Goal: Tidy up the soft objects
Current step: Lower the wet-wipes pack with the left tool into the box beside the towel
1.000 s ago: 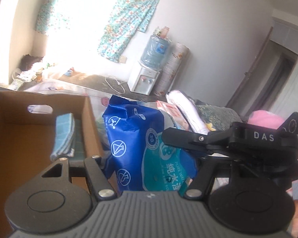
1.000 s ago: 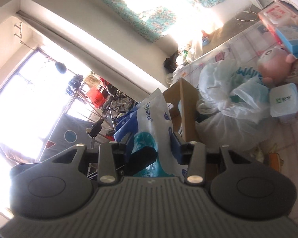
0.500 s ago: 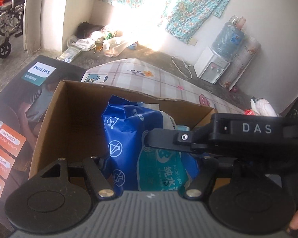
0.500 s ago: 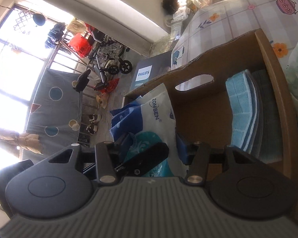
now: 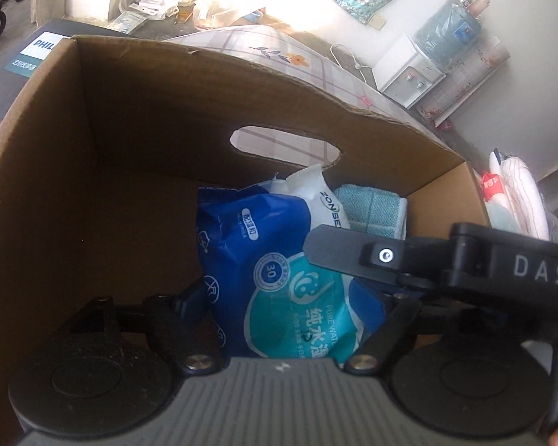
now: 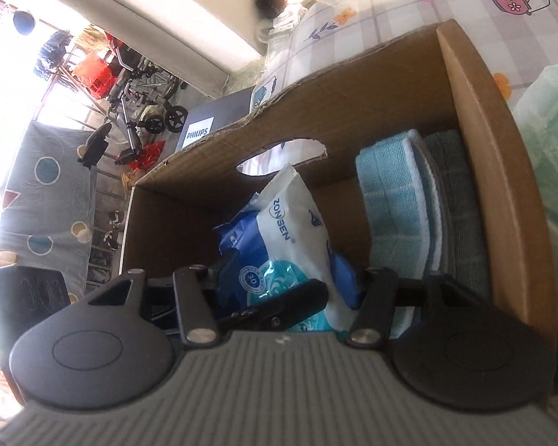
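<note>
The soft blue-and-white plastic pack of wet wipes (image 5: 279, 260) sat low inside the brown cardboard box (image 5: 130, 141), just beside the folded blue cloths (image 6: 394, 204). You risked it slumping flat or snagging those cloths if one side let go first. Your left gripper (image 5: 290, 319) and right gripper (image 6: 286, 297) each had jaws closed partway, pinching the pack from either side.

pack: blue wipes pack (image 5: 279, 282) inside cardboard box (image 5: 93, 156), clamped by left gripper (image 5: 294, 297)
right gripper (image 5: 427, 264): finger pressed on pack's right side
towels: folded blue towels (image 5: 372, 210) behind pack, far right corner
</note>
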`<move>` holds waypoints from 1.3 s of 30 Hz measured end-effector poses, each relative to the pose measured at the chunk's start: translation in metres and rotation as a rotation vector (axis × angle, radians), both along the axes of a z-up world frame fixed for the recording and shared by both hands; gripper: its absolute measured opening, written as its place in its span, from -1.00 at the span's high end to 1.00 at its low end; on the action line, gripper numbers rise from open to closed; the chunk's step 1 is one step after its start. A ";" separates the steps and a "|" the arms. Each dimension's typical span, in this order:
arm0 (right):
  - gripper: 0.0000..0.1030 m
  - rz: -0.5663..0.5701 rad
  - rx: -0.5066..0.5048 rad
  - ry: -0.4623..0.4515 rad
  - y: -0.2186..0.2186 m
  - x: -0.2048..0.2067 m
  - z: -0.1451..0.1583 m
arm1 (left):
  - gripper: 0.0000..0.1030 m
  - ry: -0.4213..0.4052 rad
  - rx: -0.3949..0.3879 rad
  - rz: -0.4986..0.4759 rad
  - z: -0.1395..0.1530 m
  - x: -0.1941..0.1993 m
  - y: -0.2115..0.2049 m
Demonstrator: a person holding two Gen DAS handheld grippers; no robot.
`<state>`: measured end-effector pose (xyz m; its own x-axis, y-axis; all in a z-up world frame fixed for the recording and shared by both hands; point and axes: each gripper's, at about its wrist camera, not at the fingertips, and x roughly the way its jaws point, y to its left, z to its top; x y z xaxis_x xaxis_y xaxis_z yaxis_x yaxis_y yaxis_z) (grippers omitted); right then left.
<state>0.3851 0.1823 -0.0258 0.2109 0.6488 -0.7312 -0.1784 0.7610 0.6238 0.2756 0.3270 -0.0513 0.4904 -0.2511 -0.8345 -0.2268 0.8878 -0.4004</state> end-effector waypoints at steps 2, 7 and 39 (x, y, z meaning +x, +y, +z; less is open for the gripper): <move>-0.06 -0.013 0.020 0.000 -0.002 0.005 -0.002 | -0.56 -0.003 0.010 0.033 0.000 0.000 0.005; -0.07 -0.027 0.089 -0.055 -0.009 0.005 0.014 | -0.56 -0.010 -0.015 0.084 0.004 -0.002 0.016; -0.16 -0.346 0.271 -0.203 -0.301 -0.209 0.050 | -0.82 0.110 0.290 0.019 -0.012 -0.003 -0.049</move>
<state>0.1761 -0.1183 0.0246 0.5689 0.6766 -0.4675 -0.0818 0.6122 0.7865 0.2728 0.2782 -0.0635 0.3951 0.0137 -0.9185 -0.2723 0.9567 -0.1029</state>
